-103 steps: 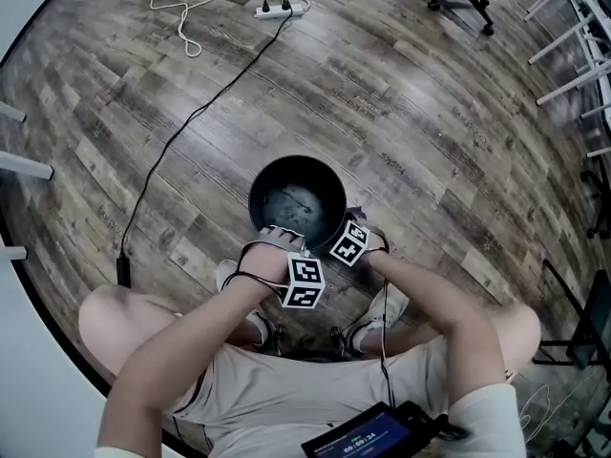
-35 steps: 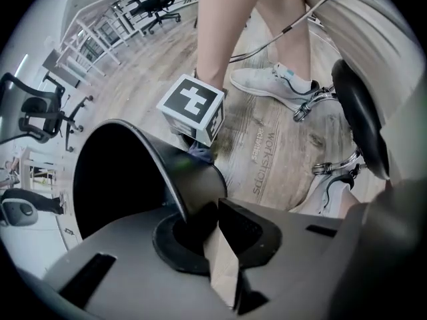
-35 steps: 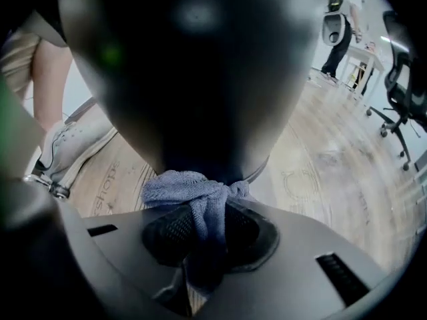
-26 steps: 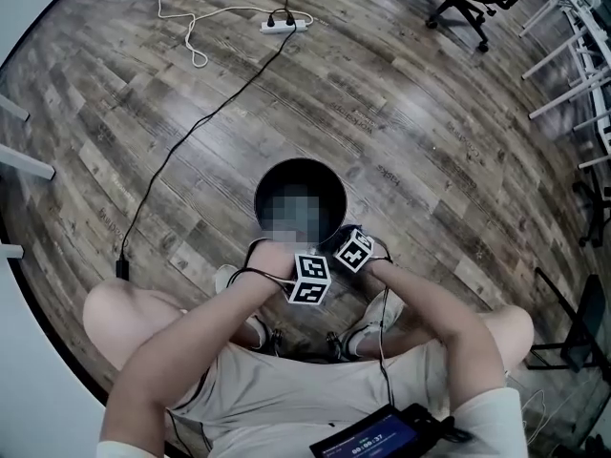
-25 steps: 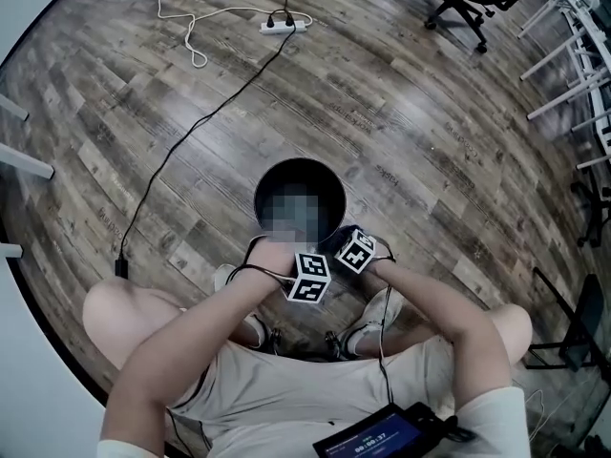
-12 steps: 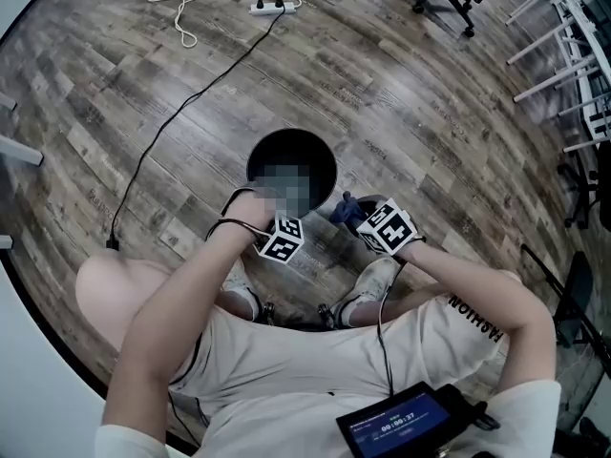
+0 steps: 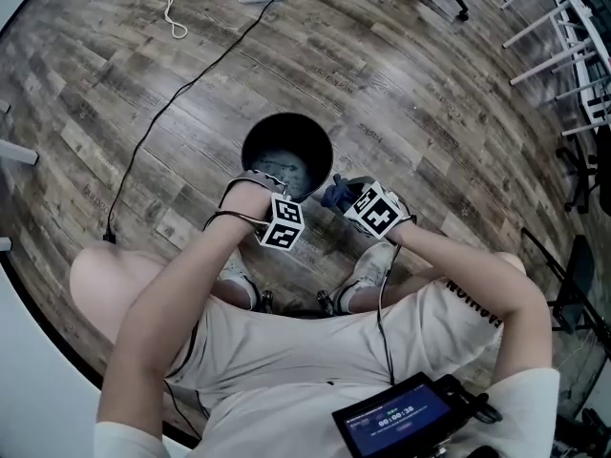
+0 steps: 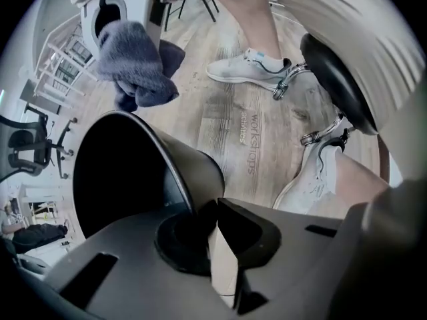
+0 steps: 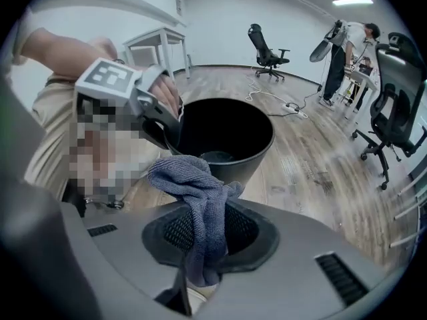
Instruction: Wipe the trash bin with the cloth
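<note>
The round black plastic trash bin [image 7: 316,142] stands on the wood-plank floor [image 7: 430,113]. The left tool [image 8: 210,213], whose jaws have just been closing, pinches the bin's near rim. The right tool [image 9: 203,245] clamps a bunched blue-grey cloth [image 9: 193,185], held in the air just beside the rim without touching it. The bin looks steadied, but the cloth has yet to make contact. How much is already wiped cannot be told.
</note>
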{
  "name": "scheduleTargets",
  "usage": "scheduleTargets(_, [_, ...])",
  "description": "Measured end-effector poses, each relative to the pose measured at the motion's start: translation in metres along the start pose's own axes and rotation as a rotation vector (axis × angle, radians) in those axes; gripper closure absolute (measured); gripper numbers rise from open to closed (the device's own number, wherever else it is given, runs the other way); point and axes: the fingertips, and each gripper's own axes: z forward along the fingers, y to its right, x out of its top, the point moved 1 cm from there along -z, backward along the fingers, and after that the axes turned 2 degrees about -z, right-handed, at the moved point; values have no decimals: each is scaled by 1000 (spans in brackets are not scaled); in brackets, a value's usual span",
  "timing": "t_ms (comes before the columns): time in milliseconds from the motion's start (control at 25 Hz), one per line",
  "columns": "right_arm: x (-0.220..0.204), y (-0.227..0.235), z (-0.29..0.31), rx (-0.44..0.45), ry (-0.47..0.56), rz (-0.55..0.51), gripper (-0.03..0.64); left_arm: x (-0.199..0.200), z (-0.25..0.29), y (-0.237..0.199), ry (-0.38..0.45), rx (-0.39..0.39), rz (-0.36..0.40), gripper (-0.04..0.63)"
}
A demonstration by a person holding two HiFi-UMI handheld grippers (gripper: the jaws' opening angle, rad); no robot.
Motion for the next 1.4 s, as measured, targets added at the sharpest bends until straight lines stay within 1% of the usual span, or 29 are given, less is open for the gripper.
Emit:
scheduleTargets(120, [-10, 4, 19, 7, -38, -3, 543, 4, -1, -1, 10, 10, -6, 559])
scheduleTargets(280, [0, 4, 39, 10, -20, -21, 543, 9, -2, -2, 25, 20, -9, 558])
scheduleTargets(520, [2, 9, 68, 12, -61, -53, 543, 9, -1, -6, 38, 28, -38, 558])
scheduleTargets(680, [-13, 11, 98, 16, -93, -62, 543, 9, -1, -6, 43, 18, -37, 558])
scheduleTargets(840, [-38, 12, 143, 4, -121, -81, 543, 13, -1, -4, 59, 10, -42, 558])
scheduleTargets(1040, [-69, 11, 192, -29, -143, -72, 543, 23, -2, -4, 117, -11, -97, 558])
scheduleTargets(1120, [-77, 9, 206, -28, -170, -81, 543, 25, -2, -4, 124, -13, -95, 558])
scheduleTargets(1200, [-81, 9, 215, -33, -194, -93, 543, 25, -2, -4, 113, -6, -77, 555])
scheduleTargets(1320, [-83, 10, 215, -34, -203, -99, 543, 25, 0, -5, 102, 1, -76, 552])
scheduleTargets(1400, [-80, 8, 205, -15, -208, -137, 543, 25, 1, -5, 94, 8, -79, 552])
